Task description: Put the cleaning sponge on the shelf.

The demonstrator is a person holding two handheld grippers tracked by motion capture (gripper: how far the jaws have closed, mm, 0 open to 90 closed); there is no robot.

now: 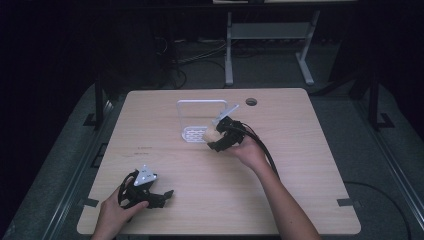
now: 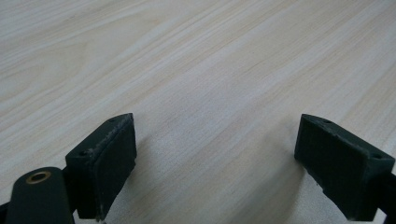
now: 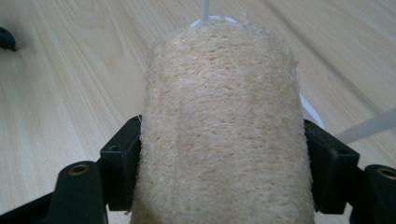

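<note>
at the white rack (image 1: 202,117) mid-counter | right claw (image 1: 216,136) clamps the loofah sponge (image 3: 219,135), held just over the rack's base | left claw (image 1: 159,197) wide open, empty, resting near the counter's (image 1: 300,165) edge | pickup done, placing left

A dim lab: a lone wooden table (image 1: 165,165), cables (image 1: 200,57) on the floor, a metal-legged bench (image 1: 270,35) behind.

high: above near edge, facing forward-down on whole table (image 1: 300,200) | gripper views: close, low over tabletop, looking along own jaws | shared: wood surface
</note>
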